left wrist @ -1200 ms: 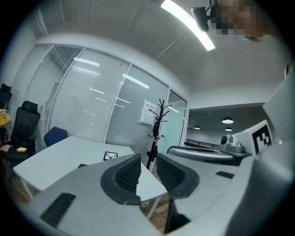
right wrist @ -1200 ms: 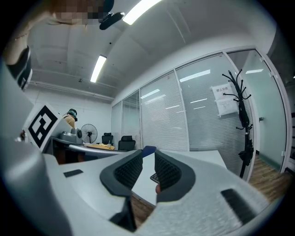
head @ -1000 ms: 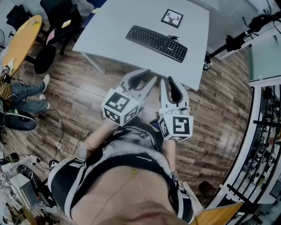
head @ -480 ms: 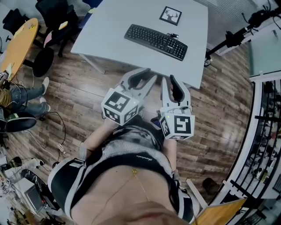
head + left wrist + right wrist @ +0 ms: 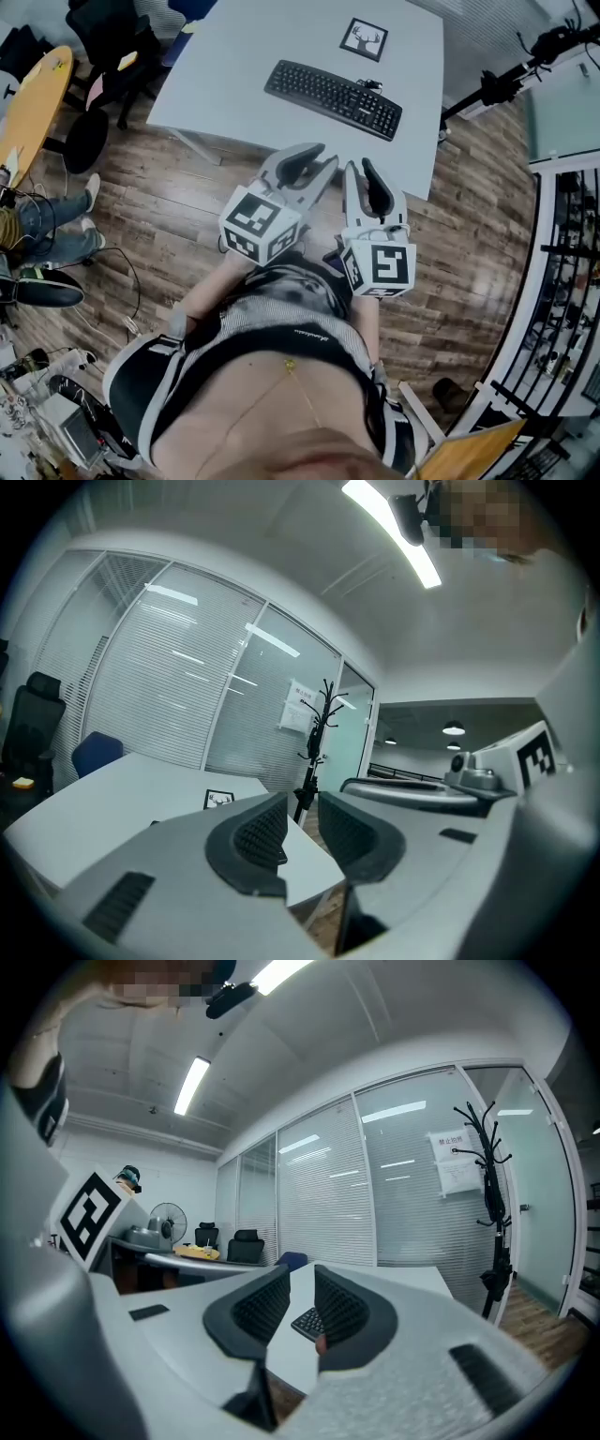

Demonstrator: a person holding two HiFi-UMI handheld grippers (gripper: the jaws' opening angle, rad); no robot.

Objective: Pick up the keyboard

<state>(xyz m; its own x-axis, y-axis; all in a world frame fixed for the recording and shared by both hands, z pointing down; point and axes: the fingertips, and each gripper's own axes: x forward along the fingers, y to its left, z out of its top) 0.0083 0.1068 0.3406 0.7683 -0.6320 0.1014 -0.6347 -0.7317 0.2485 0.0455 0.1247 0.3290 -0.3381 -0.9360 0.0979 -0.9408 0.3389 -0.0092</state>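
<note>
Wood-plank floor (image 5: pixel 187 206) below, glass office walls beyond. Nearest in, the left gripper (image 5: pixel 317 155) and right gripper (image 5: pixel 357 169) hang side by side just short of the table edge, both sets of jaws drawn narrow with nothing between them. Further out, on the white table (image 5: pixel 253 47), there's the keyboard (image 5: pixel 333 94): black, full-size, lying flat on a diagonal, well clear of both grippers. A deer-print card (image 5: pixel 365 39) sits just past it. In the right gripper view only a keyboard corner peeks between the jaws.
</note>
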